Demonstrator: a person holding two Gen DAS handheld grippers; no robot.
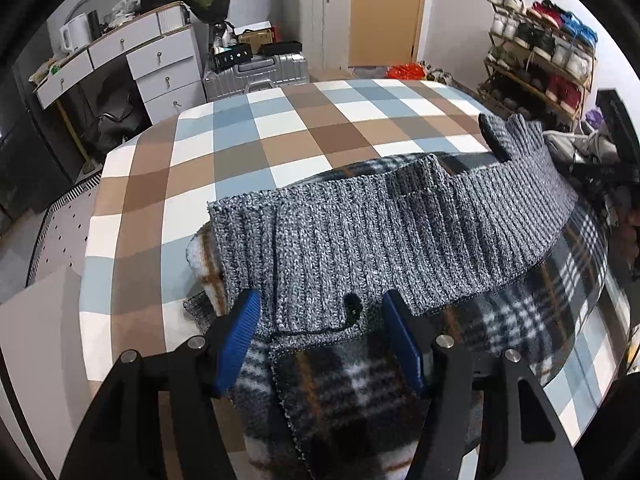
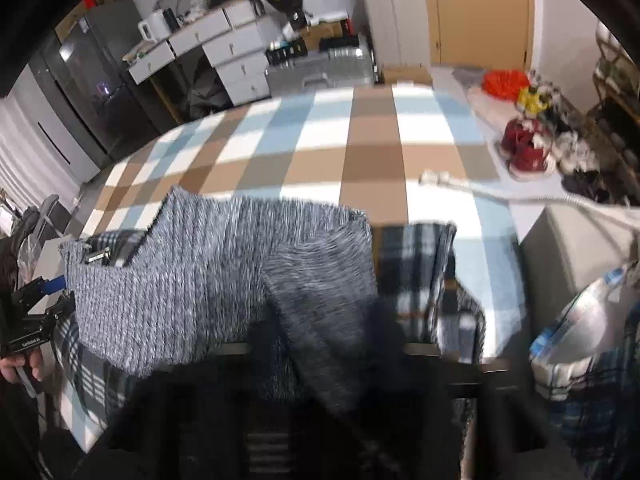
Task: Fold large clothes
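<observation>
Left wrist view: one grey knit sweater (image 1: 360,232) lies over one plaid fleece blanket (image 1: 520,312) on a checked bed (image 1: 256,140). The left hand-held gripper (image 1: 320,316), two blue pads (image 1: 240,328) standing apart, straddles the sweater's near hem without pinching it; the knit spreads away ahead of it. Right wrist view, blurred: the right hand-held gripper (image 2: 320,360) is buried under a grey sleeve (image 2: 320,300) draped across it, so whether it grips cannot be told. At far left, a hand (image 2: 20,364) holds the left hand-held gripper beside the sweater's edge.
</observation>
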